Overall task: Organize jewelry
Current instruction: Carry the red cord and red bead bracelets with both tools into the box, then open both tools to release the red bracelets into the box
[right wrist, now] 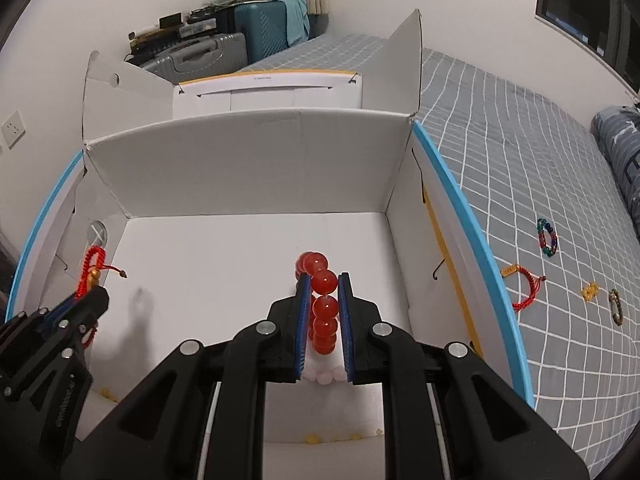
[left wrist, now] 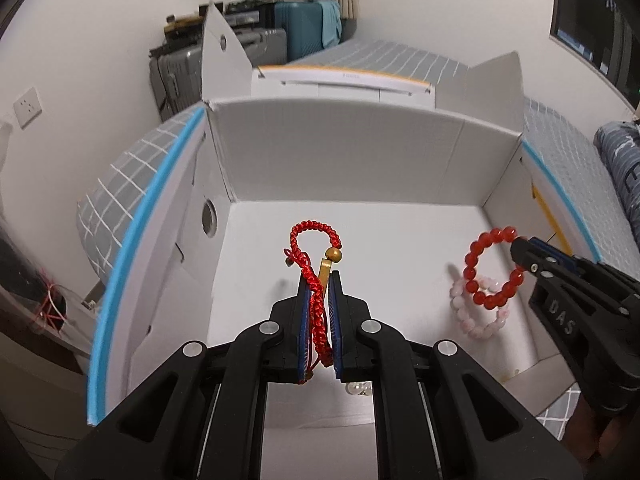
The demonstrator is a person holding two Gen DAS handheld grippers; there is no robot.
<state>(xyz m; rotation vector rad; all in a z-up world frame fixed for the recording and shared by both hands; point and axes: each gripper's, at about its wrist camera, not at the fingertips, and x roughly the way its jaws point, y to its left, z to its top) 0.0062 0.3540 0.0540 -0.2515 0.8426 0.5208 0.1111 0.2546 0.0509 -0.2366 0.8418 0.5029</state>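
Observation:
My left gripper is shut on a red braided cord bracelet with a gold bead, held over the floor of a white open box. In the right wrist view that gripper shows at the lower left with the cord bracelet near the box's left wall. My right gripper is shut on a red bead bracelet, also inside the box. From the left wrist view the red bead bracelet hangs from the right gripper above a pale pink bead bracelet lying on the box floor.
The box stands on a bed with a grey checked cover. Several more bracelets lie on the cover to the right: a green-blue one, a red cord one, a yellow piece, a dark one. Small beads lie near the box's front.

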